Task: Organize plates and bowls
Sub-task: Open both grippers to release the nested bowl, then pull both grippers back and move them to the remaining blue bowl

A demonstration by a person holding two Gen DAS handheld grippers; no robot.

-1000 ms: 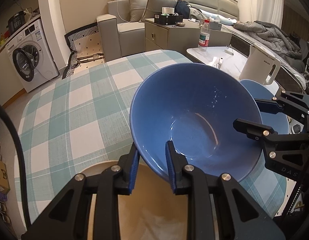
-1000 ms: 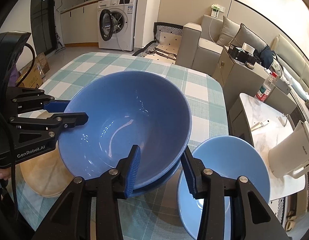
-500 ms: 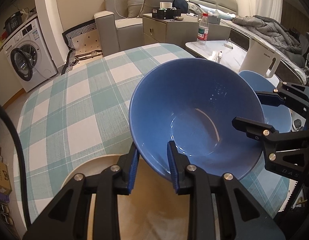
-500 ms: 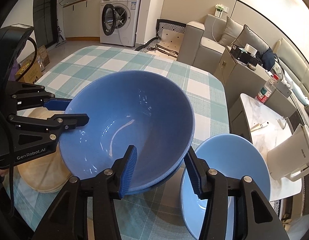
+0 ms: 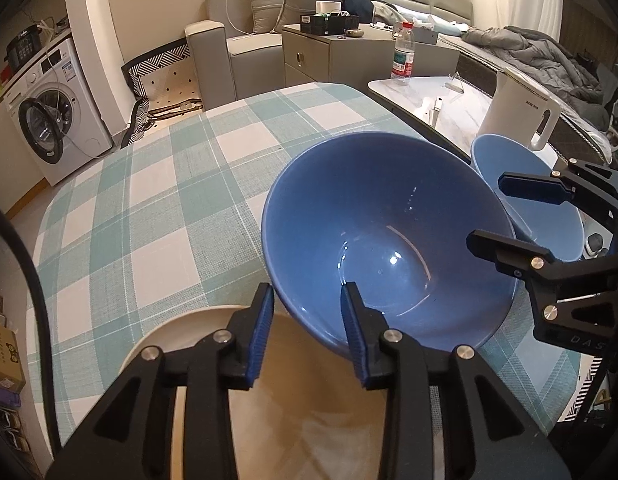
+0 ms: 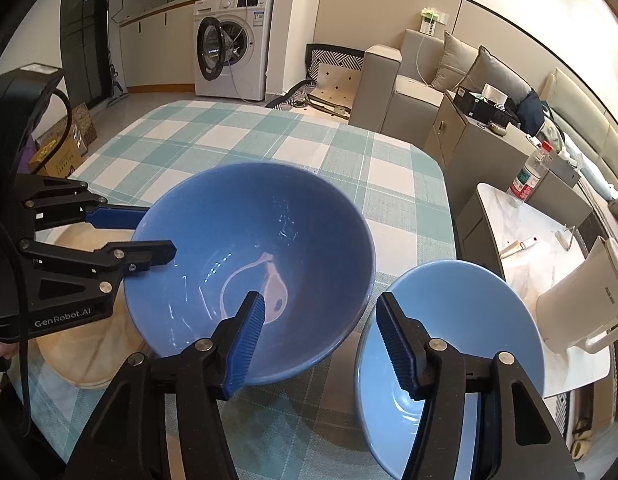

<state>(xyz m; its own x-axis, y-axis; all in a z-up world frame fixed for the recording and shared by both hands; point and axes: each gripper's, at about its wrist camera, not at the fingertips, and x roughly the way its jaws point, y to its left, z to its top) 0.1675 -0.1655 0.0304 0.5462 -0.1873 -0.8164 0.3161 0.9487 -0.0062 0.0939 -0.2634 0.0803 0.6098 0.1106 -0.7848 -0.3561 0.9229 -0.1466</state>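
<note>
**Two bowls, one plate, two grippers**

On the checked table (image 6: 293, 136), left to right: one beige plate (image 6: 75, 344), one dark blue bowl (image 6: 269, 248), one light blue bowl (image 6: 465, 320). The left gripper (image 5: 307, 330) and the right gripper (image 6: 321, 340) each have their jaws parted, straddling the dark bowl's rim without gripping it.

A checked teal-and-white tablecloth (image 5: 157, 208) covers the desk. Beside it, a white kettle (image 5: 517, 112) and a water bottle (image 5: 403, 60) stand on a marble side table (image 5: 457, 108). A washing machine (image 6: 229, 44) stands beyond.
</note>
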